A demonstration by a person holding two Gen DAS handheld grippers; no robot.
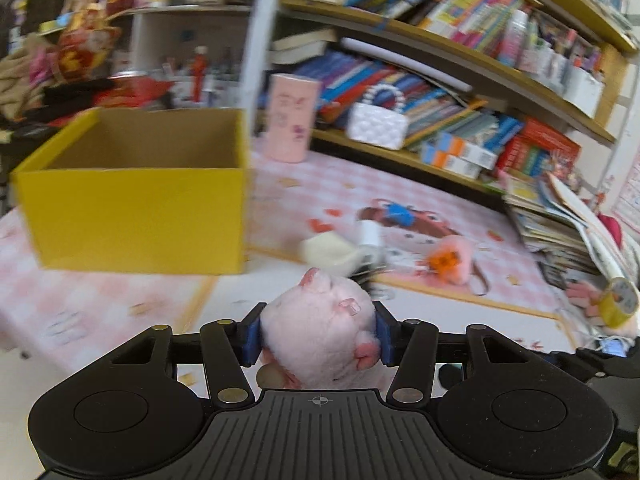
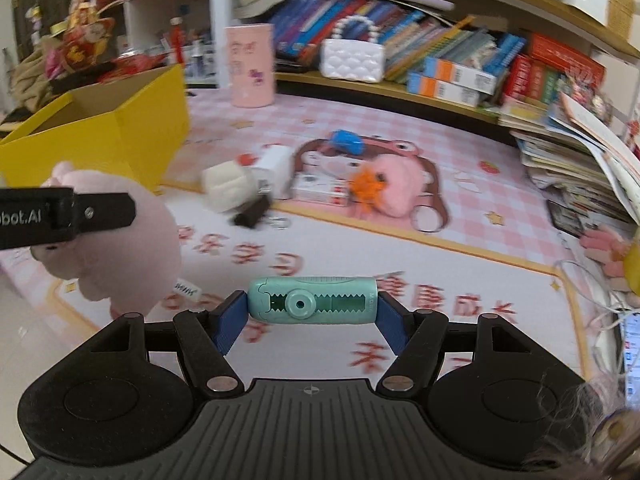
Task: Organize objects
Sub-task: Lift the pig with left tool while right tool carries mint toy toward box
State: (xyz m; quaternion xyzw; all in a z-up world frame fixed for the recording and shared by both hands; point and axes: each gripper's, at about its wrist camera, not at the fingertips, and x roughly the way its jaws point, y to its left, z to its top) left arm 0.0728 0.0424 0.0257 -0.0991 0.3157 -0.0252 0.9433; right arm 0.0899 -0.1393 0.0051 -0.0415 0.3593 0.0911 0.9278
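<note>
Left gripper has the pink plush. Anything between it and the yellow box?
Nothing visible. The left gripper is clamped on the pink plush, and only bare mat lies between it and the open-topped yellow box.

Right gripper [image 2: 312,307] clamps teal sharpener [image 2: 312,301] — probably.

Motion blurs the small desk clutter [image 1: 360,244].

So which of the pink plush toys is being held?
The pale pink plush, clamped between the left gripper's fingers above the mat. The other, with an orange patch, lies loose on the mat among the small items.
</note>
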